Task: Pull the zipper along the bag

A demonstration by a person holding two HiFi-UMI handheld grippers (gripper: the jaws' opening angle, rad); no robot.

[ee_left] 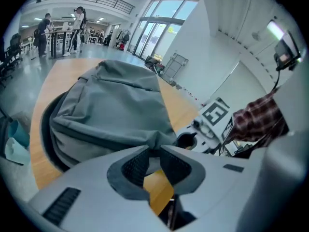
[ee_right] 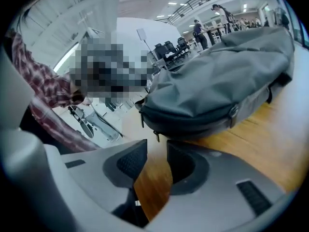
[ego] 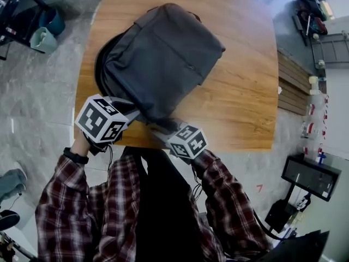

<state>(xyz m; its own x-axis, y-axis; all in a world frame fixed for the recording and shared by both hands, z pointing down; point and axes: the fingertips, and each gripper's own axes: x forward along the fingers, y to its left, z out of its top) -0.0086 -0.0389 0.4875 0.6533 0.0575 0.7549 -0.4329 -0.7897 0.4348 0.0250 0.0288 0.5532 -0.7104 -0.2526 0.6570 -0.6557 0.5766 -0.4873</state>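
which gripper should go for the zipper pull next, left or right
Right. The right gripper is open and empty, and the zipper pull hangs just ahead of its jaws. The left gripper is shut on a fold of the bag, likely bracing it.

Bag [ego: 163, 59] flat on table [ego: 245, 97], left of centre, near end at table's near edge. Left gripper [ee_left: 153, 151] at bag's near-left corner, with fold of bag fabric pinched between jaws. Right gripper [ee_right: 157, 153] just right of left one, at bag's near end. Its jaws apart, bare table between them, zipper pull [ee_right: 156, 136] just ahead of tips, not touching. Bins [ego: 46, 31] on floor beyond table's far-left corner, well apart from bag. Screen [ego: 311, 176] off table's near-right corner.
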